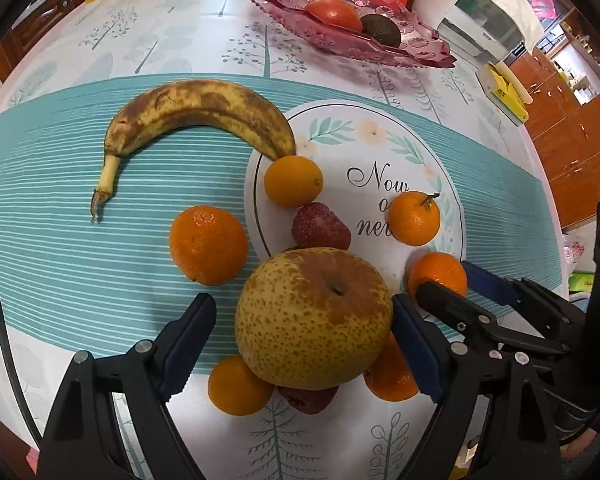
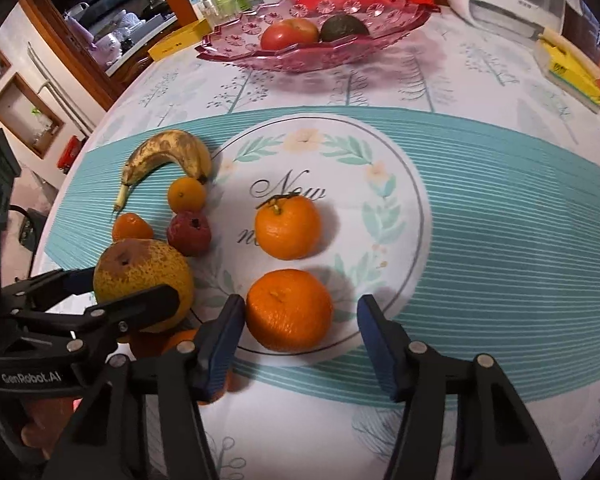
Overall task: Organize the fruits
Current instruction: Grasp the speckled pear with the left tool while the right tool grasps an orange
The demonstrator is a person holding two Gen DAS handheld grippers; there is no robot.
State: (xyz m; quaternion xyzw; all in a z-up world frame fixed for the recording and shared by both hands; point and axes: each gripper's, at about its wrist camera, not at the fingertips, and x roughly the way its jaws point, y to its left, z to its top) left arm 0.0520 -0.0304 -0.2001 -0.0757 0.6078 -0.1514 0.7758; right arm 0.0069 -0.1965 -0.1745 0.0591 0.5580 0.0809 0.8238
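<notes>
Both pairs of jaws stand spread, each bracketing a fruit without pinching it. The left gripper (image 1: 304, 320) straddles the big speckled pear (image 1: 314, 318): its right pad lies against or just beside the skin, while its left pad stands clear. The right gripper (image 2: 302, 338) straddles a large orange (image 2: 289, 310), with a gap on the right side and the left pad close to the peel; whether that pad touches cannot be told.

The pink glass bowl (image 2: 380, 46) near the far edge of the table holds only a red apple (image 2: 289, 34) and a dark avocado (image 2: 345, 28). Everything else lies loose on the tablecloth (image 2: 500, 220) toward the near edge:
- a browned banana (image 1: 198, 114), farthest left;
- a stemmed mandarin (image 2: 288, 227) in the printed ring;
- a small orange (image 1: 293, 181) touching the banana tip;
- a reddish strawberry-like fruit (image 1: 320, 227) just beyond the pear;
- an orange (image 1: 208, 245) left of the pear;
- more oranges and a red fruit partly hidden under the pear.

Judged from this layout, if the bowl is the goal, the sorting is at an early stage: two fruits placed, the rest outstanding, two pickups poised.
</notes>
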